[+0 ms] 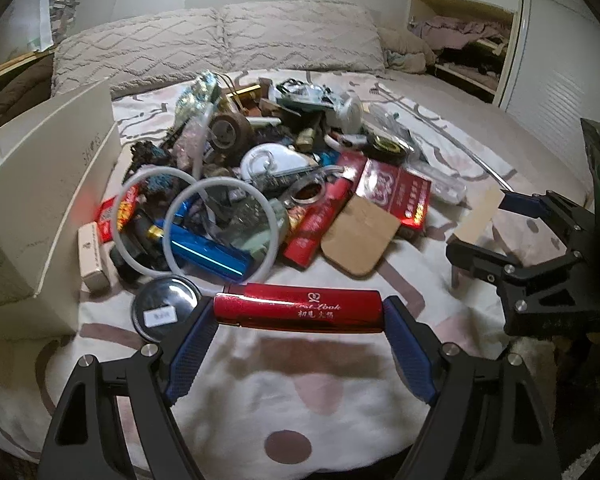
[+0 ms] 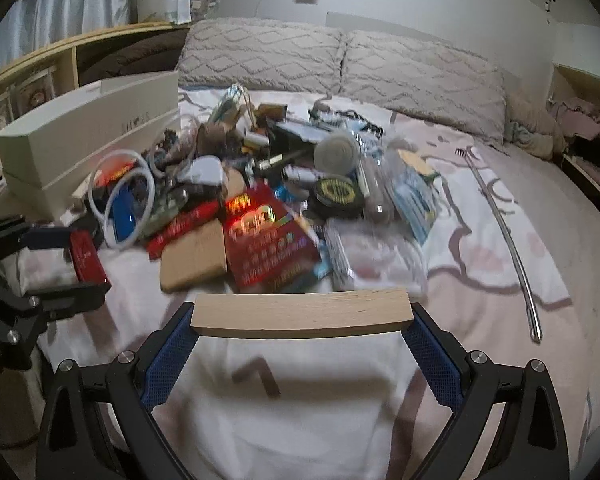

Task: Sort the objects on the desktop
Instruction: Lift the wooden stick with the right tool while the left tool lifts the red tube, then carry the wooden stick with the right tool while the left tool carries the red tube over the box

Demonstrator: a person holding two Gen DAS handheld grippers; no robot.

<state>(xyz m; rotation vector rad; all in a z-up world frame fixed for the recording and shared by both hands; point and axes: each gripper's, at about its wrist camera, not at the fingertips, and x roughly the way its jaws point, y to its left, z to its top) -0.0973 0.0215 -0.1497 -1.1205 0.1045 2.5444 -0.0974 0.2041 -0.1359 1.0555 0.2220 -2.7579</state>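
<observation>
Left wrist view: the bed point(image 1: 480, 152) carries a big heap of clutter point(image 1: 260, 168), hardly sorted by the look of it, with a white box point(image 1: 40, 184) standing just beside the heap on its left. Nearly everything looks left to do. Down to the pieces in hand: the left tool point(image 1: 300, 308) is clamped end to end on a red case point(image 1: 300, 306), held in front of the pile, and the right tool point(image 2: 302, 318) grips a wooden block point(image 2: 300, 314) the same way.
</observation>
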